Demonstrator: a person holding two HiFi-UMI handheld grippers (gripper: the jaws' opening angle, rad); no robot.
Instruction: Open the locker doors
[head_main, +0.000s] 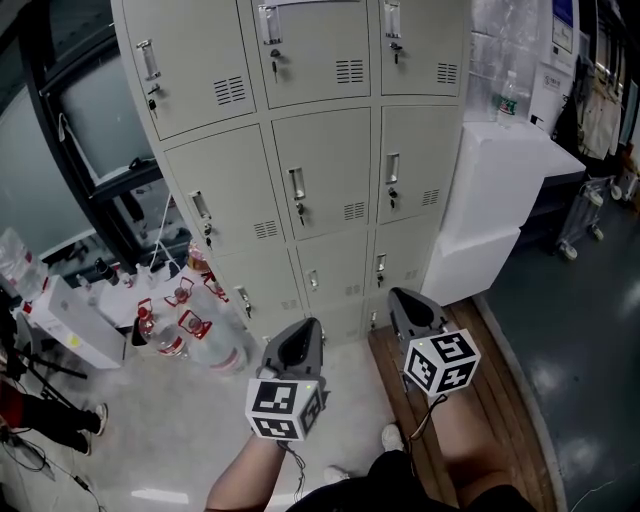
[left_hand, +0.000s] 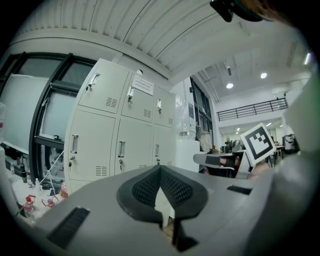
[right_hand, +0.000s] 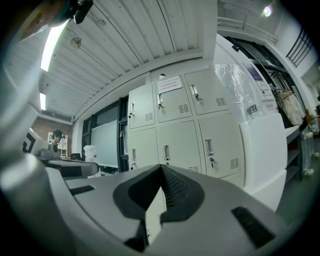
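lockers (head_main: 330, 180): matt painted metal; boards (head_main: 505, 400): bare wood; floor (head_main: 200, 430): glossy

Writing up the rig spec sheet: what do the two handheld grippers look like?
They match. The left gripper and right gripper have grey moulded shells tapering to a rounded nose, with dark ribbed fingers set in. Each carries a white cube printed with black square markers, and a thin dark cable trails under it. The forearms show no sleeves.
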